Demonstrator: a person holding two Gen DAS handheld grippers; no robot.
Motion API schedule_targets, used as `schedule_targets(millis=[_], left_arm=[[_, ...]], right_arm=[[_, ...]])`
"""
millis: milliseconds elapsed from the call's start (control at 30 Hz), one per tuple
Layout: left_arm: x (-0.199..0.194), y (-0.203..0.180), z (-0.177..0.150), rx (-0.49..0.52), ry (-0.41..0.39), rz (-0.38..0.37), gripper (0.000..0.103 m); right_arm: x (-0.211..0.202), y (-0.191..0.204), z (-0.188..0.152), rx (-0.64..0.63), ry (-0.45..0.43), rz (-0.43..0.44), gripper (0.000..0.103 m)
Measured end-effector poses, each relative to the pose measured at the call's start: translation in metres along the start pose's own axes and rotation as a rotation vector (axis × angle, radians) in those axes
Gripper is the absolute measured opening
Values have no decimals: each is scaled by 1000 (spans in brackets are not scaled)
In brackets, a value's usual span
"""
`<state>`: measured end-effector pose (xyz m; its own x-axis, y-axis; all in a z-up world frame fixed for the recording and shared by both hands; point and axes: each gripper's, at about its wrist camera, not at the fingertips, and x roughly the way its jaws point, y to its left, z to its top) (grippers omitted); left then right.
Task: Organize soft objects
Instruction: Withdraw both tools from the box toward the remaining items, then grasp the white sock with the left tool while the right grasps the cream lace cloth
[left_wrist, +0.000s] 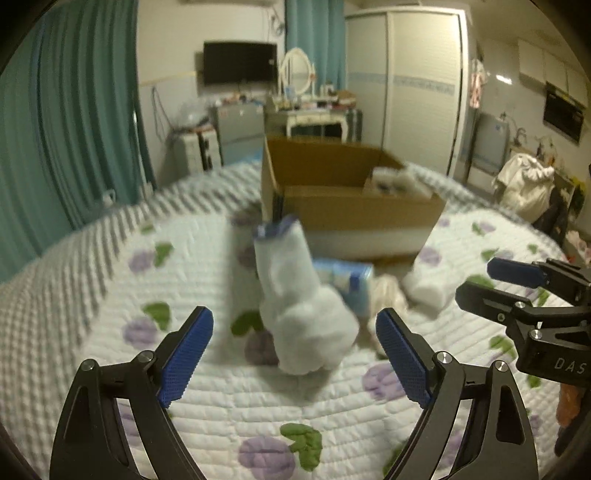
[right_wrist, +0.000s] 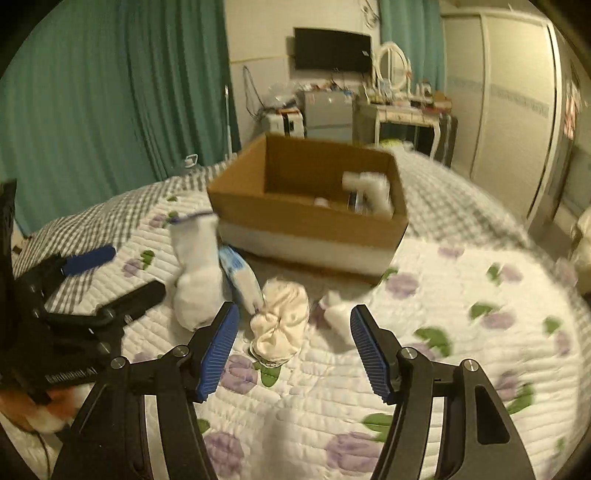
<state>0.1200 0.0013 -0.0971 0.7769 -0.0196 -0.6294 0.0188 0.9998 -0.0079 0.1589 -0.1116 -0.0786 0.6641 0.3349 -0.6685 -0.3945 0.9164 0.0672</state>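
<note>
A white sock with a blue cuff (left_wrist: 299, 295) lies on the quilted bed just ahead of my open, empty left gripper (left_wrist: 294, 325); it also shows in the right wrist view (right_wrist: 197, 273). Beside it lie a blue-and-white packet (left_wrist: 345, 277) (right_wrist: 240, 277), a cream bunched sock (right_wrist: 280, 325) (left_wrist: 388, 295) and a small white piece (right_wrist: 338, 314) (left_wrist: 424, 284). My right gripper (right_wrist: 293, 325) is open and empty, with the cream sock between and just beyond its fingers. A cardboard box (left_wrist: 354, 210) (right_wrist: 306, 221) behind them holds a white soft item (right_wrist: 369, 192) (left_wrist: 395, 181).
The bed's floral quilt (right_wrist: 461, 332) extends right and toward me. Teal curtains (left_wrist: 66, 129) hang on the left. A dresser with mirror (left_wrist: 306, 110), a TV and a wardrobe (left_wrist: 406, 81) stand beyond the bed. An orange-white plush (right_wrist: 44, 410) lies at the lower left.
</note>
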Motion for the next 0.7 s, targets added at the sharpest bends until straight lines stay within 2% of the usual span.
schedule_targets(millis=[67, 167, 233, 267, 333, 400, 533, 700], left_arm=[[13, 3, -8, -9, 17, -13, 90], [29, 3, -14, -34, 52, -80, 90], [40, 3, -15, -36, 68, -81, 90], [45, 2, -16, -30, 78, -77, 83], [52, 3, -16, -30, 90, -107, 78], [54, 2, -17, -29, 83, -146, 60], [45, 0, -22, 14, 59, -154, 52], [33, 18, -20, -36, 75, -140, 51]], right_arm=[[18, -4, -6, 17, 21, -3, 63], [42, -7, -12, 30, 34, -14, 63], [53, -9, -16, 52, 35, -12, 63], [56, -10, -17, 64, 35, -6, 62], [64, -12, -19, 86, 39, 1, 62], [70, -10, -20, 80, 43, -2, 62], [79, -7, -24, 73, 54, 0, 62], [89, 1, -26, 60, 77, 20, 61]])
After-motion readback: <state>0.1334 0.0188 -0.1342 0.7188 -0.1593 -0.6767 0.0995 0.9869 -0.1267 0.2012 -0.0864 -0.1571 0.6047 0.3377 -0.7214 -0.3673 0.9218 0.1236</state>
